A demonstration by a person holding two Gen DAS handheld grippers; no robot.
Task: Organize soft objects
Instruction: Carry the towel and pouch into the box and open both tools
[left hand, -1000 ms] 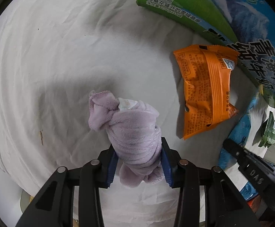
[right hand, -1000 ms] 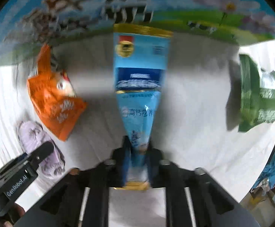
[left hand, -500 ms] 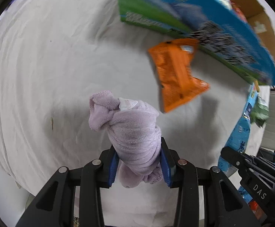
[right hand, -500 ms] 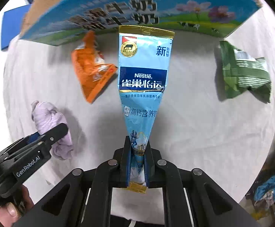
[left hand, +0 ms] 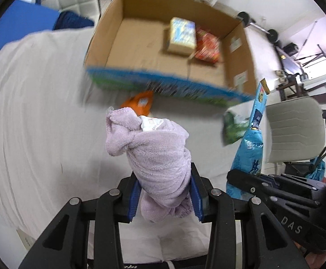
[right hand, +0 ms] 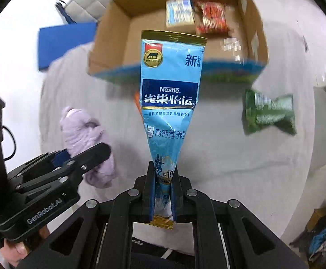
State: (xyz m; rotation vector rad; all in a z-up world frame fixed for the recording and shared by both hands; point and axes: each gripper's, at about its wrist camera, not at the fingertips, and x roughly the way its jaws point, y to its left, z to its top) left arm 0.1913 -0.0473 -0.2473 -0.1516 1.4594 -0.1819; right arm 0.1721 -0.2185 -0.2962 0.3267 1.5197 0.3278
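- Two hand-held grippers hang above a table draped in a white cloth (left hand: 39, 116), each with a soft item clamped between its fingers, both on the near side of an open cardboard box (left hand: 154, 40).
- Furthest left of the box's front wall, the left gripper (left hand: 165, 198) is clenched on a bundled lilac towel (left hand: 154, 157); the bundle stands up out of the blue pads, its knotted end nearest the box.
- Just in front of the box's blue-and-green printed front wall, an orange snack packet (left hand: 141, 105) lies on the cloth, partly hidden behind the towel.
- Right of the towel, the right gripper (right hand: 164, 199) is squeezed on the narrow lower end of a light-blue Nestlé milk-powder pouch (right hand: 170, 94); the pouch rises upright, and its gold-edged top overlaps the box's front wall in the right wrist view.
- Inside the box, against its far wall, sit a pale carton (left hand: 182, 35) and, touching it on the right, a red packet (left hand: 207, 47).
- Off the box's right front corner, a green packet (right hand: 269, 112) lies on the cloth.
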